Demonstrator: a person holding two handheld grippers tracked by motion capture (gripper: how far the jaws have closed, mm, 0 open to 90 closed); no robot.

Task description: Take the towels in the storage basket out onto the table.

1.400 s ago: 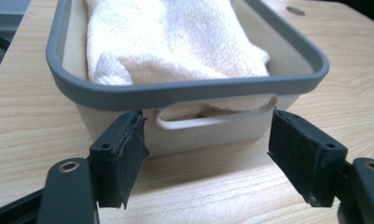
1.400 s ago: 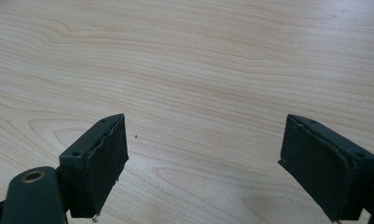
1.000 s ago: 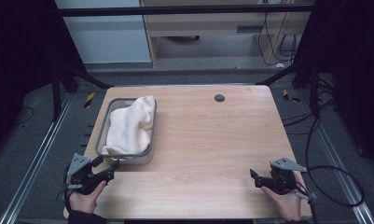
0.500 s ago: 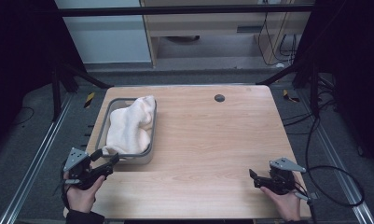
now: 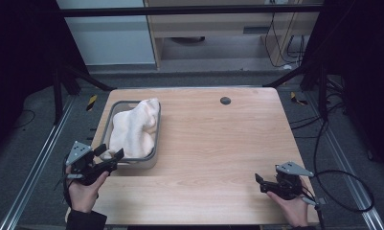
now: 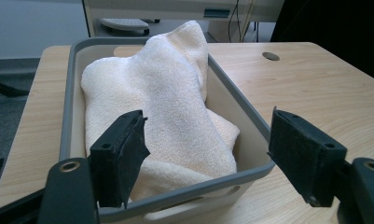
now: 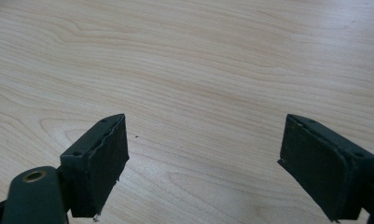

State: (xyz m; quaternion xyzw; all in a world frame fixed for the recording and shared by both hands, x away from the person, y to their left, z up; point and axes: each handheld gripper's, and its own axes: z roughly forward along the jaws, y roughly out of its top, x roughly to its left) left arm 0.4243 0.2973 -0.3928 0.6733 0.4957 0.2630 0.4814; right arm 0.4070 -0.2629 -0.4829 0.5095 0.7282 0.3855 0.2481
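- Lying in a grey-rimmed tray (image 5: 112,116) at the left of the wooden table (image 5: 218,143) in the high view, a cream towel (image 5: 132,127) is seen bunched up, with one end raised over the tray's far right rim.
- The left gripper (image 5: 109,156) is held at the lower left of the high view, just at the tray's near end, by a hand (image 5: 84,191) entering from the bottom edge.
- In the left gripper view, its jaws are spread wide apart, and the tray's near wall (image 6: 189,196) and the towel (image 6: 161,107) are framed between them; nothing is clamped.
- The right gripper (image 5: 259,182) is held at the lower right of the high view, low over bare wood, well apart from the tray.
- In the right gripper view, its jaws are likewise held wide apart over the table (image 7: 198,70).
- A small dark round hole (image 5: 225,100) is seen in the table's far middle part.
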